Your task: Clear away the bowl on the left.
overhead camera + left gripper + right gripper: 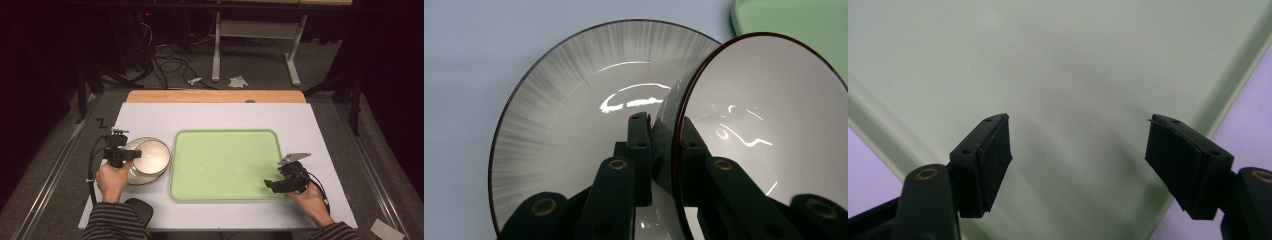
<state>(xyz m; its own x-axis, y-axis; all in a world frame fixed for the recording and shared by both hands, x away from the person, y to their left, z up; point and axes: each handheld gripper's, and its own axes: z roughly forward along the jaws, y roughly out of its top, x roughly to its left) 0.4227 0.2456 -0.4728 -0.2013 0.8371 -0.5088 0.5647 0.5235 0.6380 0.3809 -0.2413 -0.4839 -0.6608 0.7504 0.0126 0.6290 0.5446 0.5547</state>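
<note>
Left gripper (125, 155) has its jaws clamped tight on the rim of the small bowl (769, 115), one jaw inside, one outside. The small bowl sits tilted inside the larger bowl (569, 115), both on the white table (150, 117) just left of the green tray (225, 165). Judging by this, the small bowl is gripped but not yet carried over; the tray is bare, so the move onto it looks like what's left, and the larger bowl too if it goes. Right gripper (1078, 165) hovers over the tray's near right corner, jaws wide apart, nothing between them

Both bowls: round, glossy, glazed ceramic look, pale grey-white inside, thin dark rim; larger one has fine radial streaks near its edge. Tray: flat rectangle, rounded corners, low raised lip, matte plastic look. Table surface smooth, matte
</note>
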